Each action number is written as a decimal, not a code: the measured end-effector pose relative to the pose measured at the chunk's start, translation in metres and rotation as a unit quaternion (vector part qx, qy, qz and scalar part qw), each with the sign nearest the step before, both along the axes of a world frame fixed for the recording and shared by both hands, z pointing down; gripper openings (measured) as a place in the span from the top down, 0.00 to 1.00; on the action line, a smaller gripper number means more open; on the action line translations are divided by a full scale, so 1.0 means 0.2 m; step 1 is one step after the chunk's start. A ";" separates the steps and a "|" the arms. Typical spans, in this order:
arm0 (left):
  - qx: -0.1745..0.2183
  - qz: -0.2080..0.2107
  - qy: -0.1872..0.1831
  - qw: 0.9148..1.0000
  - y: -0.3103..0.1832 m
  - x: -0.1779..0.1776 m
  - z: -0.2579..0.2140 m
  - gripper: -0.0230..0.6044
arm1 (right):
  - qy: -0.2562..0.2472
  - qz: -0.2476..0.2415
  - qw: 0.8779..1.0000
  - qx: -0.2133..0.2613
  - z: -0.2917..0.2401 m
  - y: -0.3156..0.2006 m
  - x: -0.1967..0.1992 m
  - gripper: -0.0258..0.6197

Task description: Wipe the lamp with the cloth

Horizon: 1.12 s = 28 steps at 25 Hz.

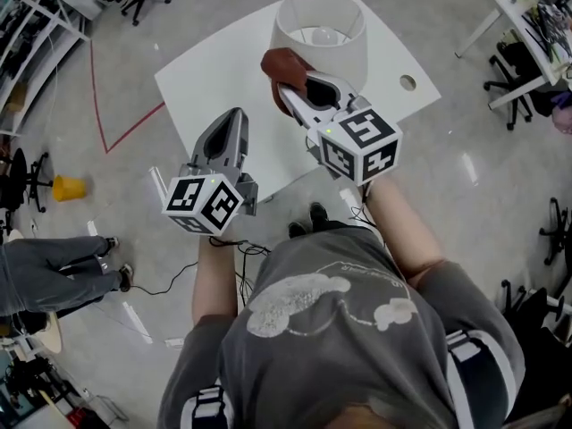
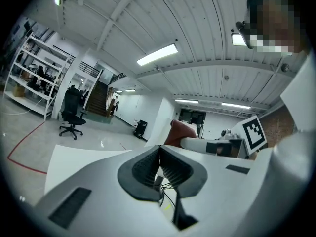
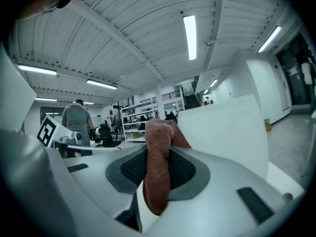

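- We hold the right tool (image 1: 295, 88) clenched on the cloth (image 1: 279, 63). In the right gripper view the rust-brown cloth (image 3: 157, 152) is pinched between the two dark pads of the right tool (image 3: 158, 168), with a fold hanging below them and a bunch standing out past the tips.
- Just ahead of that tool's tips stands the lamp (image 1: 344, 56), with a white drum shade. The bunched cloth meets the shade's near left side by its rim, touching or just short of it; we cannot tell which.
- In the right gripper view the lamp (image 3: 222, 127) fills the space ahead and to the right of the tool.
- A bulb (image 1: 323, 36) shows through the shade's open top.
- The left tool (image 1: 234, 119) is clenched on nothing: its ribbed pads meet in the left gripper view (image 2: 159, 154). It is to the left of the right tool and further back from the lamp.
- From the left tool, the cloth (image 2: 180, 131) shows ahead and to the right.
- The white bench (image 1: 206, 88) lies under both tools. A small round hole (image 1: 407, 82) sits in it to the right of the right tool, past the lamp.
- Far left of the left tool, a yellow cone (image 1: 67, 187) stands on the floor.
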<state>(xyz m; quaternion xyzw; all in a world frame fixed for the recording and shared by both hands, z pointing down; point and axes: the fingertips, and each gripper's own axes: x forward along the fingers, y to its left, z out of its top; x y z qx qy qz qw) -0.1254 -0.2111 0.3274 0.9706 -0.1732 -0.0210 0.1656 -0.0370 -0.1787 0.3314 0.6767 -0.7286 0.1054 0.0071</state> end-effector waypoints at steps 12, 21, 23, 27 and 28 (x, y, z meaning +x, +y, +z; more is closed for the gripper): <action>-0.021 -0.015 -0.028 0.999 -0.03 0.02 0.10 0.95 | -0.075 -0.042 0.993 -0.084 0.42 -0.01 -0.11 0.81; -0.042 0.059 -0.023 0.997 -0.25 -0.04 0.19 0.95 | -0.096 0.026 0.985 -0.138 0.64 -0.11 -0.23 0.81; -0.039 0.085 -0.024 0.995 -0.28 -0.04 0.18 0.95 | -0.100 0.054 0.984 -0.137 0.64 -0.11 -0.24 0.81; -0.037 0.130 -0.011 0.991 -0.35 -0.03 0.16 0.95 | -0.111 0.106 0.980 -0.129 0.58 -0.10 -0.24 0.81; -0.037 0.140 -0.008 0.989 -0.37 -0.03 0.15 0.95 | -0.122 0.113 0.979 -0.120 0.54 -0.11 -0.26 0.81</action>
